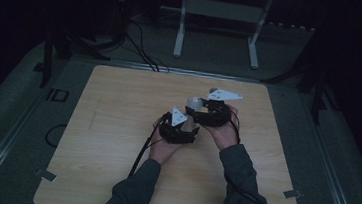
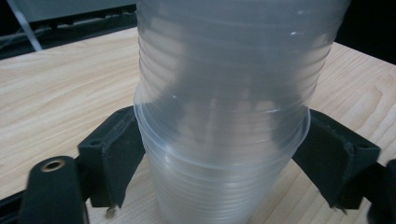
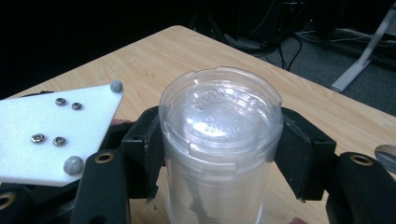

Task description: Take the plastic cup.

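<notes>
You hold both grippers close together over the middle of the desk (image 1: 116,126), a little toward its right edge and well clear of every corner, with your forearms coming in from the near edge. Between them is a stack of clear ribbed plastic cups (image 1: 194,104), lifted off the wood and lying roughly level from one gripper to the other. Your right gripper (image 3: 219,154) sits farther from you, and in the right gripper view its two black jaws flank the closed bottom end of the stack (image 3: 219,140), one on each side, set against the plastic, so it is holding the cups there. Your left gripper (image 2: 224,158) is nearer you and just beside the right one; in the left gripper view its jaws stand to either side of the stack (image 2: 229,93) at the step where one cup's rim overlaps the next. They sit right at the cup wall, but you cannot tell from the pictures whether the pads press on it or merely bracket it. The grey three-cornered plate (image 3: 56,133) of your left gripper shows at the left of the right gripper view, touching nothing on the stack. The room around the desk is dark.
</notes>
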`<state>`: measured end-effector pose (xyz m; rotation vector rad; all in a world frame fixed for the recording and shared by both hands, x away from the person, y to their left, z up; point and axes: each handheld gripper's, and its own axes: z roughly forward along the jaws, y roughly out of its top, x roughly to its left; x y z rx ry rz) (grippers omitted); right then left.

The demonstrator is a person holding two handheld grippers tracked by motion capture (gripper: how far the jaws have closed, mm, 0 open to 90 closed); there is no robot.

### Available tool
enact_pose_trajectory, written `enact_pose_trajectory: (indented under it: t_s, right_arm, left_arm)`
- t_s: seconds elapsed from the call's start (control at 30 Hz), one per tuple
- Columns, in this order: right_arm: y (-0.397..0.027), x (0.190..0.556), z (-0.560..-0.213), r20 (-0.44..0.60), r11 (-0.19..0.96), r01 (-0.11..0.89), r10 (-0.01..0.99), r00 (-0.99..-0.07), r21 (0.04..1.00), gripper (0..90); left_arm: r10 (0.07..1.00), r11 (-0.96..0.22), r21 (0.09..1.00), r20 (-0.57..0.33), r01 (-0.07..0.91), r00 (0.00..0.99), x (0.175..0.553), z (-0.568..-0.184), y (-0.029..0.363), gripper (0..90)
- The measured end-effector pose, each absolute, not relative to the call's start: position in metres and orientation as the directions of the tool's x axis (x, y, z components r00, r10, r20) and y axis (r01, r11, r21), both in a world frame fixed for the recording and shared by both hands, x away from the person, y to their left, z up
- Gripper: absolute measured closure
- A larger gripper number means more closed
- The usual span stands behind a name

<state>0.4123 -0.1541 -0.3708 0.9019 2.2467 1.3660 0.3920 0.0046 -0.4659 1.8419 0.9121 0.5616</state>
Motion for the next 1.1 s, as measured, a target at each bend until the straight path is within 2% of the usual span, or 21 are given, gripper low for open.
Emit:
enact_pose_trajectory:
  t_s: [1.1]
  right_arm:
    - [-0.155,0.411,-0.354,0.013,0.315,0.308,0.680,-0.733,0.898,38.5]
  left_arm:
    - [0.790,-0.251,0.904,-0.015,0.346,0.613,0.390,-0.466,0.007,20.3]
